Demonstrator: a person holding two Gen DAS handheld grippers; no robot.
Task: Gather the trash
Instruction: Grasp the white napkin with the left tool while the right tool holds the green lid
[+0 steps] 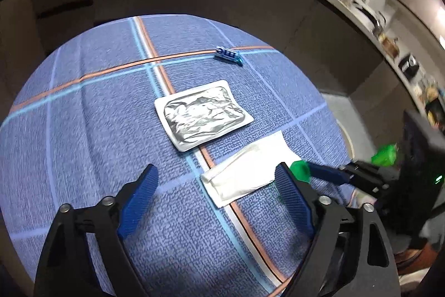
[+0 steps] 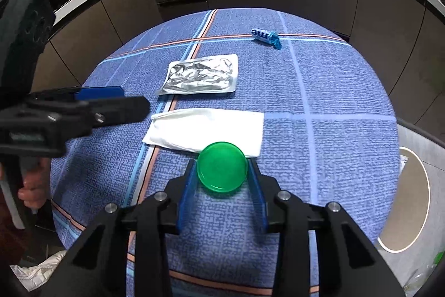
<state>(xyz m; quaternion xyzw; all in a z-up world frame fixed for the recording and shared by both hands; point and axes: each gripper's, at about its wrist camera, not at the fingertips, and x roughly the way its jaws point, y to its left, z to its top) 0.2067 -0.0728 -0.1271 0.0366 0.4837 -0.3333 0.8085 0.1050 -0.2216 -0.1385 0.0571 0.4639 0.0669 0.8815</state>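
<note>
Kitchen counters and dark cabinet fronts curve behind a round table [image 2: 347, 107] covered in blue plaid cloth, on which the trash is laid out. A green lid [image 2: 222, 166] is clamped between the fingers of the right gripper [image 2: 222, 171], held at the table's near side with its flat round face turned toward the wrist camera; being circular, it has no long axis. The left gripper [image 1: 217, 185] is held above the cloth with its jaws wide apart and nothing between them. A bin [image 2: 403, 199] with a pale round opening is seen beside the table on the right; the step in hand is judged to be transfer of the lid to it. The clamp should be maintained until the lid is fully over the opening, and the lid should be released only then, since a thin disc gripped at its rim may pivot or slip. A white napkin [image 2: 205, 130] lies just beyond the lid, its long axis running left to right in the right wrist view. A silver foil pouch [image 2: 201, 74] lies farther back, its long axis likewise left to right. A small blue wrapper [image 2: 265, 36] lies near the far edge, slanted, its twisted end pointing toward the right.
</note>
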